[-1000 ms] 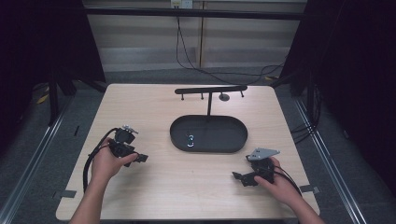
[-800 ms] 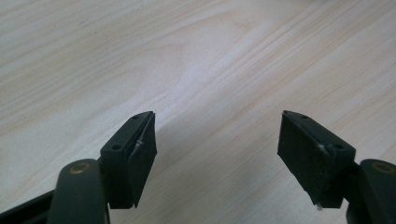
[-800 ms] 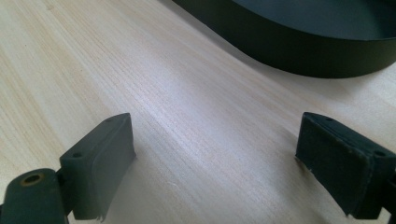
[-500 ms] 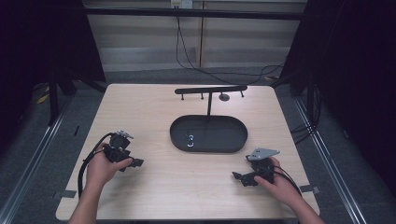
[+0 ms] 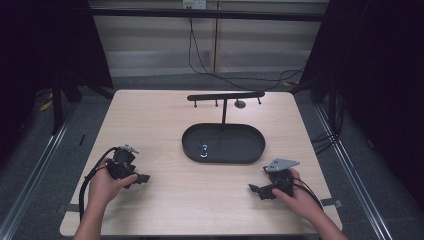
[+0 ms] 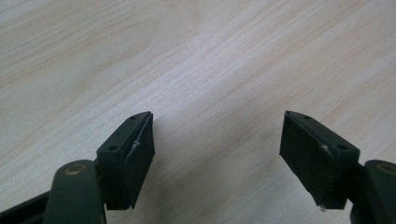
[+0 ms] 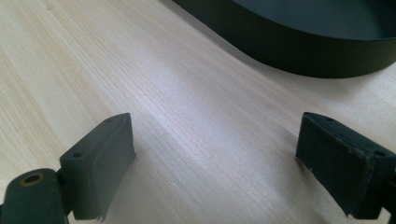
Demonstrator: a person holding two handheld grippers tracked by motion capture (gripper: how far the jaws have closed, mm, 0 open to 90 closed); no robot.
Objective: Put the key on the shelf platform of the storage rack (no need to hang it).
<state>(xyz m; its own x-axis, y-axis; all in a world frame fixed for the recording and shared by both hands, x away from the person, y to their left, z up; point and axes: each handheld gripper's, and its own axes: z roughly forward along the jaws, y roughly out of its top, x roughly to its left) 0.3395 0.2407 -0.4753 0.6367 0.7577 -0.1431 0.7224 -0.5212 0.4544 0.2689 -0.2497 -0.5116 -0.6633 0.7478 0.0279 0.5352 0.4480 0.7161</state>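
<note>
Two grippers, both spread wide with nothing between the jaws — your left gripper (image 5: 142, 178) sits low over bare table (image 5: 200, 200), your right gripper (image 5: 256, 190) likewise. The tray (image 5: 223, 157) lies just ahead of the right one — well off from the left.

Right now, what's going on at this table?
A person sits at a wooden table with a two-jaw tool in each hand. The left gripper and the right gripper both rest low over bare wood, open and holding nothing. Between them lies a black oval tray with a small object inside.
</note>
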